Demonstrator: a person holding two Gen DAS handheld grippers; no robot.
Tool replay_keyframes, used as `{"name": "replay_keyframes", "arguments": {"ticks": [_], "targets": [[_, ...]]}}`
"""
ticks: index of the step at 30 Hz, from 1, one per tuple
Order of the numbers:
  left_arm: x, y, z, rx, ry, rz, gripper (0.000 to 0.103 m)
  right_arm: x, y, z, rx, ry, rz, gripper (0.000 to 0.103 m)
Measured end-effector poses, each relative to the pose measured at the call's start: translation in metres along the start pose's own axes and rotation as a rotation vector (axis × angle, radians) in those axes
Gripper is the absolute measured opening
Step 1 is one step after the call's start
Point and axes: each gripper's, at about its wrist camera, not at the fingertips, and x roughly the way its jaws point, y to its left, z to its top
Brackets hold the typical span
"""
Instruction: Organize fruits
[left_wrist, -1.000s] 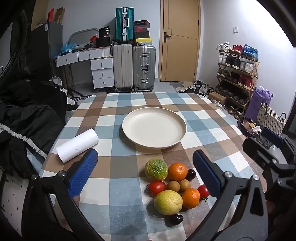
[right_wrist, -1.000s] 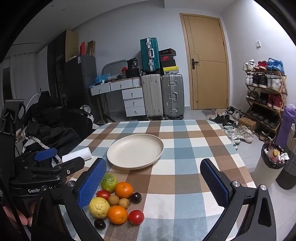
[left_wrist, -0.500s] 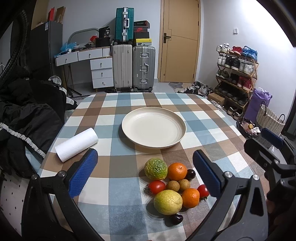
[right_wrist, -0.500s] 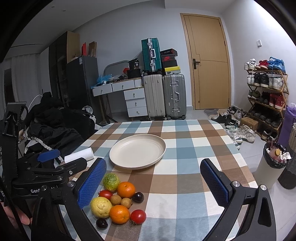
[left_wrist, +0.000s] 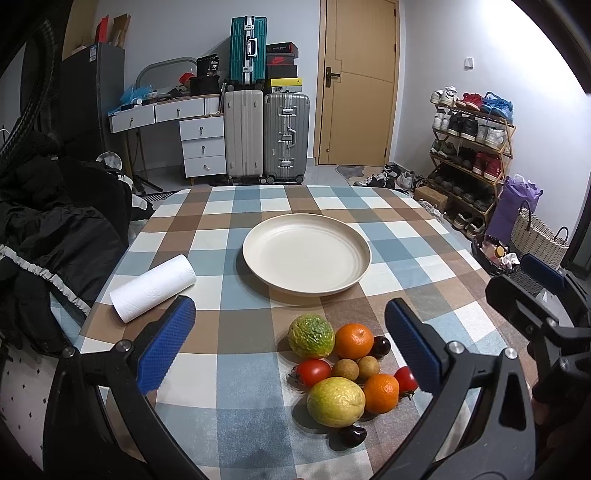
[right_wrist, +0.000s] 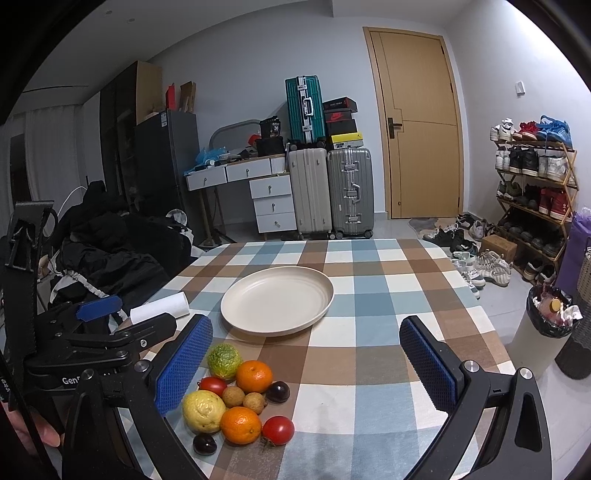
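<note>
A cluster of fruit lies on the checked tablecloth near the front edge: a green-yellow fruit (left_wrist: 311, 336), two oranges (left_wrist: 354, 340) (left_wrist: 381, 393), a yellow citrus (left_wrist: 335, 401), two tomatoes (left_wrist: 313, 371), small brown fruits and dark plums. An empty cream plate (left_wrist: 306, 254) sits behind it, also in the right wrist view (right_wrist: 277, 302). My left gripper (left_wrist: 291, 343) is open above the fruit, empty. My right gripper (right_wrist: 306, 363) is open and empty, with the fruit (right_wrist: 254, 376) at its left finger.
A paper towel roll (left_wrist: 153, 287) lies left of the plate. Dark clothing (left_wrist: 55, 236) is piled off the table's left edge. Suitcases, a desk and a shoe rack (left_wrist: 472, 155) stand behind; a bin (right_wrist: 546, 317) stands right of the table.
The right gripper has risen and drifted slightly right, so the fruit sits a bit lower-left in its view. The left view is nearly unchanged.
</note>
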Motion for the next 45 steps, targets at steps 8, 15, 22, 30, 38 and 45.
{"name": "replay_keyframes", "arguments": {"ticks": [8, 15, 22, 30, 38, 45], "targets": [[-0.0003, 0.0002, -0.0006, -0.002, -0.004, 0.0, 0.103, 0.0008, 0.0007, -0.0001, 0.001, 0.002, 0.0, 0.103], [-0.0003, 0.0003, -0.0004, -0.004, -0.002, -0.001, 0.103, 0.0005, 0.0013, -0.0006, 0.004, 0.004, 0.001, 0.103], [-0.0004, 0.0002, -0.0005, -0.004, -0.003, -0.001, 0.103, 0.0003, 0.001, -0.0004, 0.004, 0.003, 0.002, 0.103], [-0.0006, 0.0003, -0.0009, -0.006, -0.002, -0.002, 0.103, 0.0002, 0.001, -0.0004, 0.004, 0.003, 0.002, 0.103], [-0.0007, 0.0, -0.0012, -0.005, -0.003, -0.004, 0.103, 0.0001, 0.0007, -0.0002, 0.006, 0.003, 0.001, 0.103], [-0.0005, -0.0034, -0.0033, -0.005, 0.005, -0.014, 0.103, -0.0006, 0.0005, -0.0006, 0.006, 0.006, 0.002, 0.103]]}}
